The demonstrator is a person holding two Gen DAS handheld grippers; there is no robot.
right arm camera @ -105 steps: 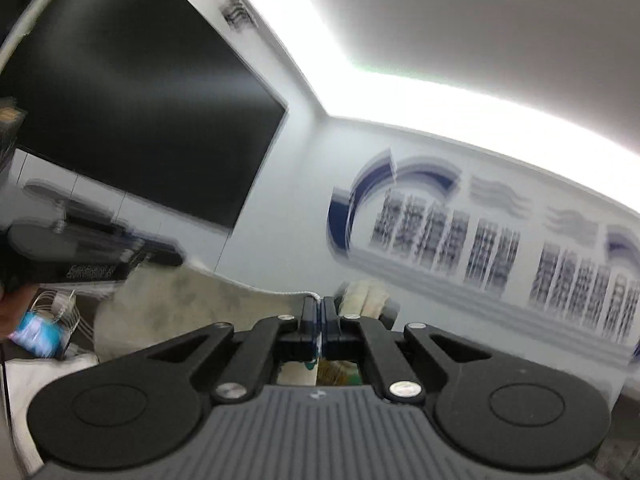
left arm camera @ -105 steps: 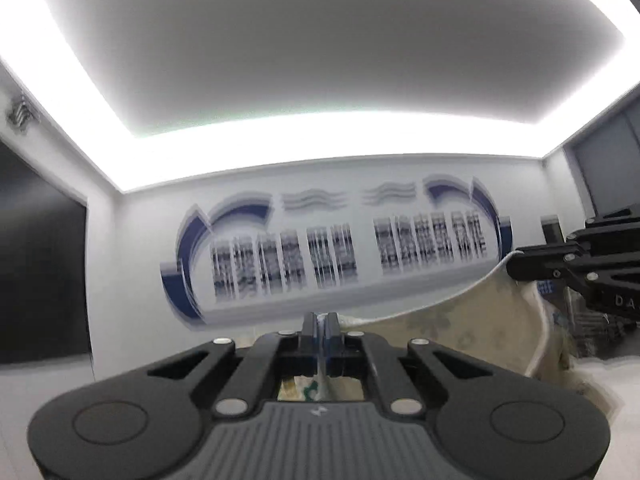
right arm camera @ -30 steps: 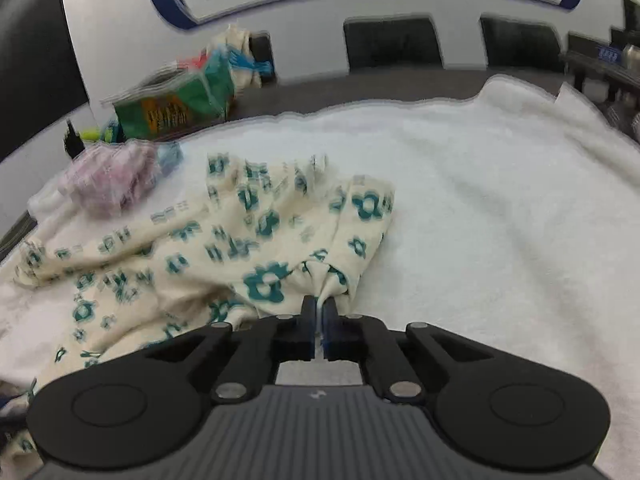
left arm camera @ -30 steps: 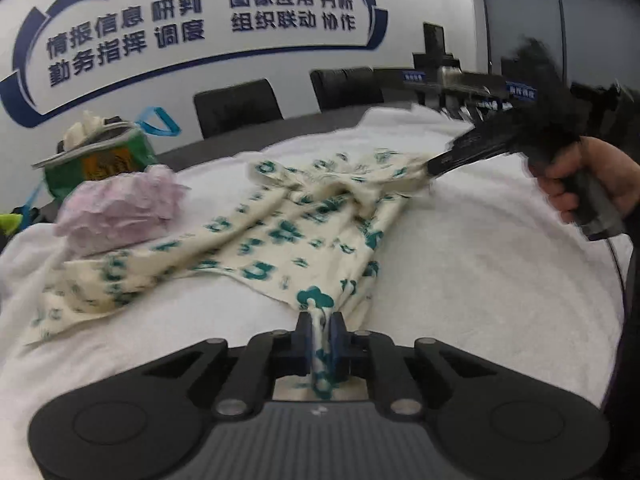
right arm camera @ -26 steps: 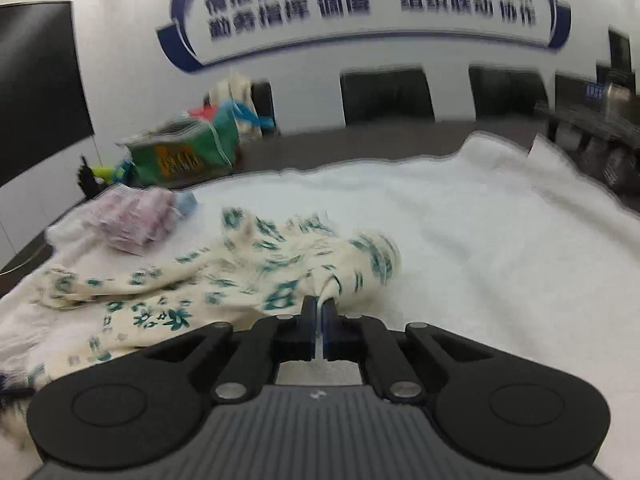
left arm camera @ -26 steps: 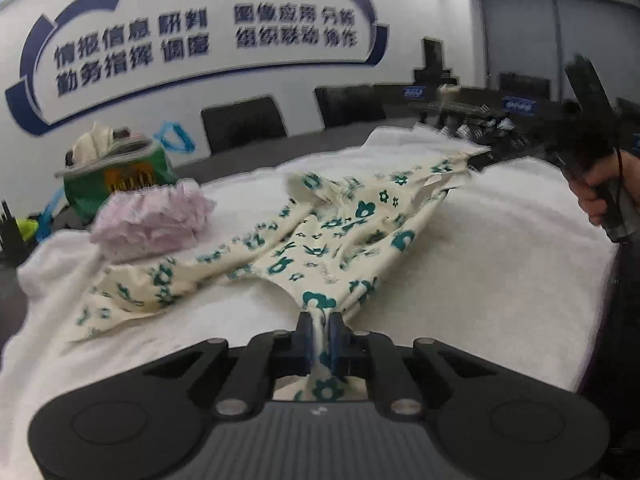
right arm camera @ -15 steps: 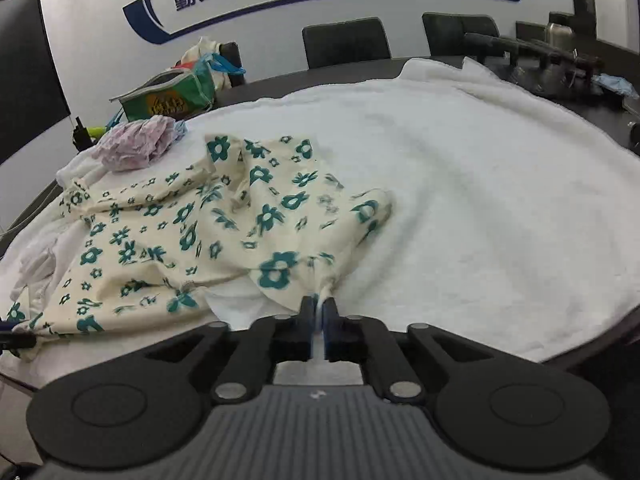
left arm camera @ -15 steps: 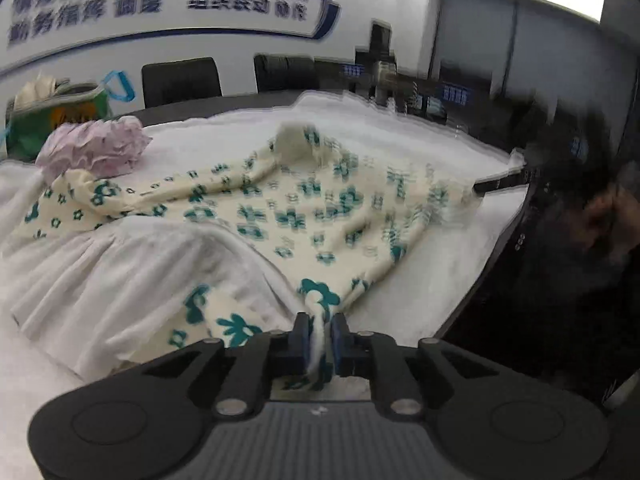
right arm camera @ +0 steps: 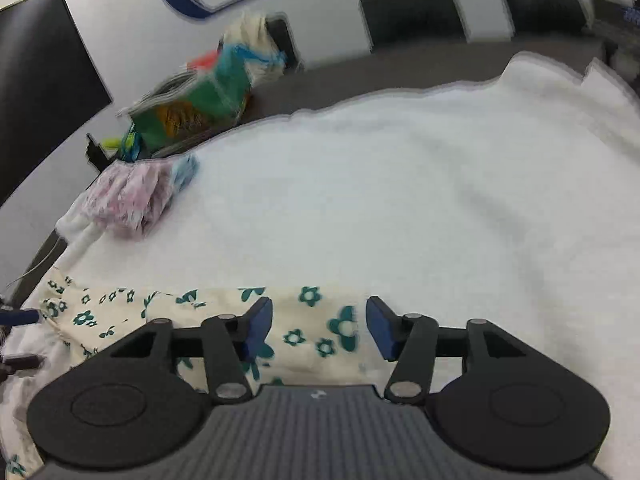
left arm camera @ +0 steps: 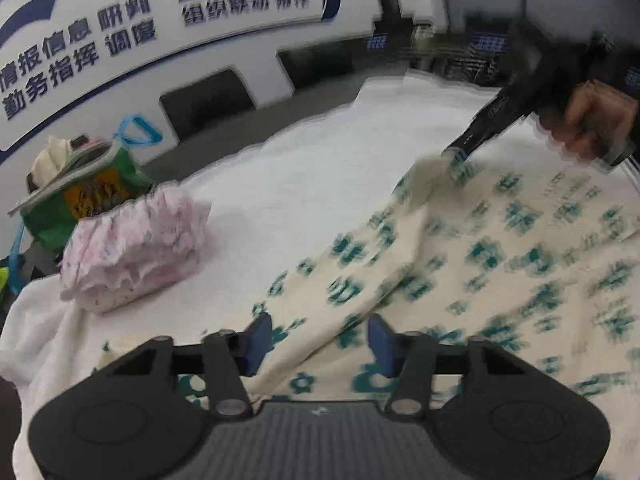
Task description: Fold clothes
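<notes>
A cream garment with teal flowers lies spread on the white towel-covered table. My left gripper is open just above its near edge, with cloth between the blue pads but not pinched. My right gripper is open over the garment's folded edge, which lies flat under it. In the left wrist view the right gripper shows at the garment's far corner, held by a hand.
A folded pink garment lies at the left of the towel, also in the right wrist view. A green bag stands behind it. Black chairs line the far side. The table edge drops off at the left.
Both grippers held the garment shut while it was lifted, swung down and laid out on the towel. Now both have opened and let go of it.
</notes>
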